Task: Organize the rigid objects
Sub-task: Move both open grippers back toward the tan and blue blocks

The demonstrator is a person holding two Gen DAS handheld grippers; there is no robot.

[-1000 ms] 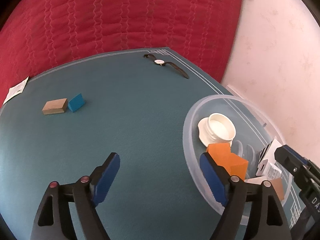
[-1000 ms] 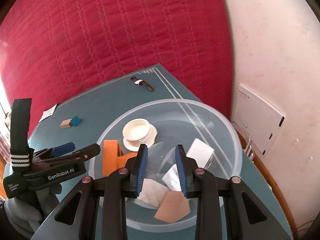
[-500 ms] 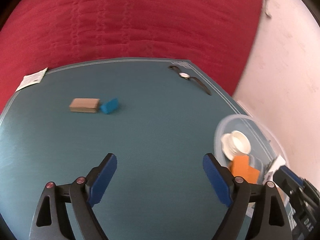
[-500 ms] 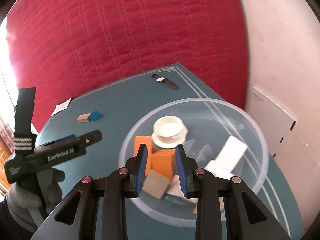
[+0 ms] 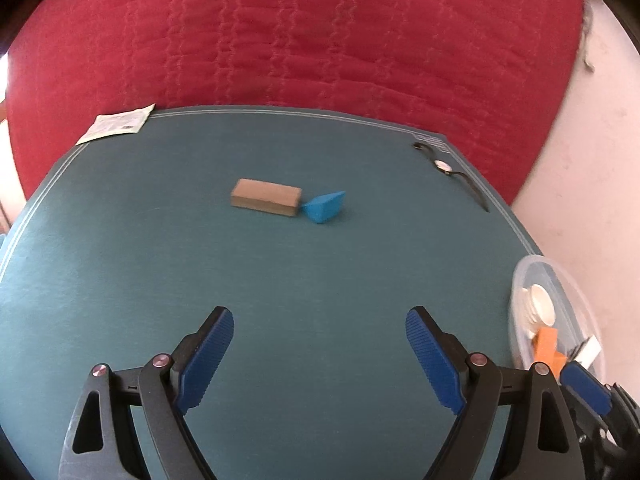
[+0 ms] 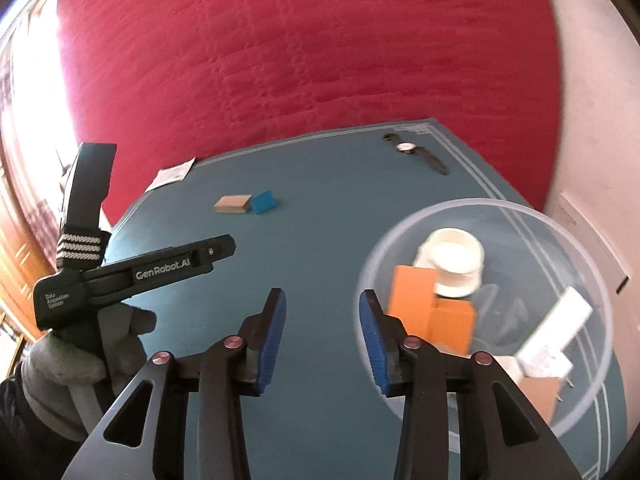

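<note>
At the far left edge of the teal table [image 5: 320, 272], a white paper slip [image 5: 116, 124] lies partly over the corner, against the red quilted cloth [image 5: 320, 40] behind. Toward the middle of the far half lies a tan block [image 5: 266, 202], and a blue wedge block [image 5: 323, 208] sits touching its right end. Further right, near the far right corner, a wristwatch [image 5: 444, 166] with a dark strap lies flat. At the right edge stands a clear plastic bowl [image 6: 600, 280]; it holds a white lid-like cup [image 6: 456, 256], orange blocks [image 6: 432, 308], a white box [image 6: 556, 328] and a brown flat piece [image 6: 540, 398].

The left gripper [image 5: 320, 356] hovers over bare table near its front, its jaws spread wide with nothing between them; the two blocks are well ahead of it. In the right wrist view a gloved hand [image 6: 80, 356] holds it from the left. The right gripper [image 6: 322, 332] hangs just left of the bowl's rim, jaws parted and holding nothing.
</note>
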